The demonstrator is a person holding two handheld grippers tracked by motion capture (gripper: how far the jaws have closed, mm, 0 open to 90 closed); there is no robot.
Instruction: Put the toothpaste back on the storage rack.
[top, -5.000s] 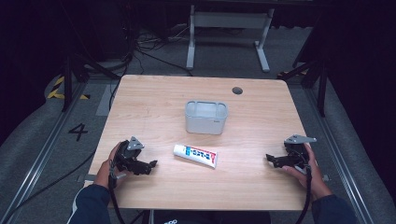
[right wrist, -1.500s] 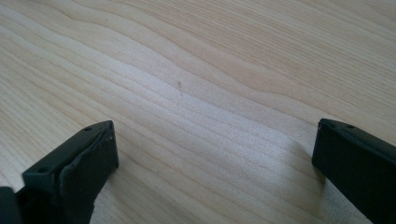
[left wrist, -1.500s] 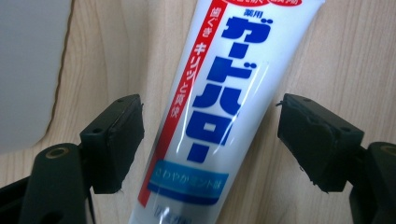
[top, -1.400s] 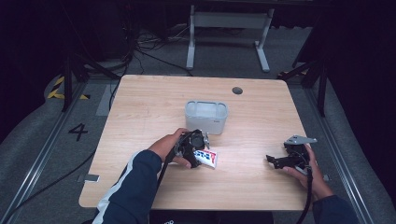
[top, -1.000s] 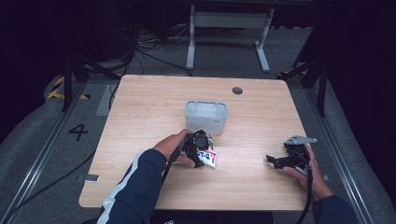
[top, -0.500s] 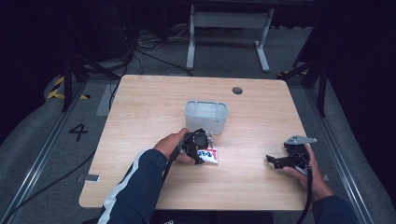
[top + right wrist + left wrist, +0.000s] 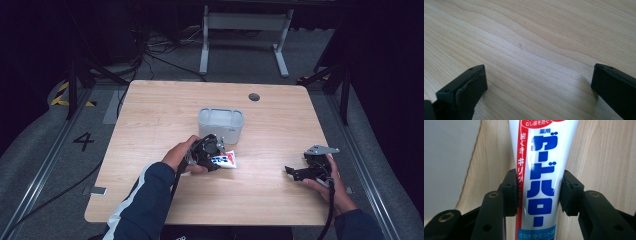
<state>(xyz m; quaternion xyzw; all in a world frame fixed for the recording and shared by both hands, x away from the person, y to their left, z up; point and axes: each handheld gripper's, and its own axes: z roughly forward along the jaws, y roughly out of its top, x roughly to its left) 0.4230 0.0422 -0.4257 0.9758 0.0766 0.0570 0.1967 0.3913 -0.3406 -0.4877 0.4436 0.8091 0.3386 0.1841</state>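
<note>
Centrally in the high view, left gripper (image 7: 216, 154) pinches toothpaste tube (image 7: 540, 177) mid-body; lift level, avoiding squeezing. Right gripper (image 7: 537, 87), lower right, rests spread.

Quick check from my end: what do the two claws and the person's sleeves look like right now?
Both claws are black. The left claw has two blocky jaws with dark pads and round brass-coloured rivets. The right claw carries a grey three-cornered plate on top and trails a black cable. The left sleeve is dark navy with a white stripe; the right sleeve is dark navy.
</note>
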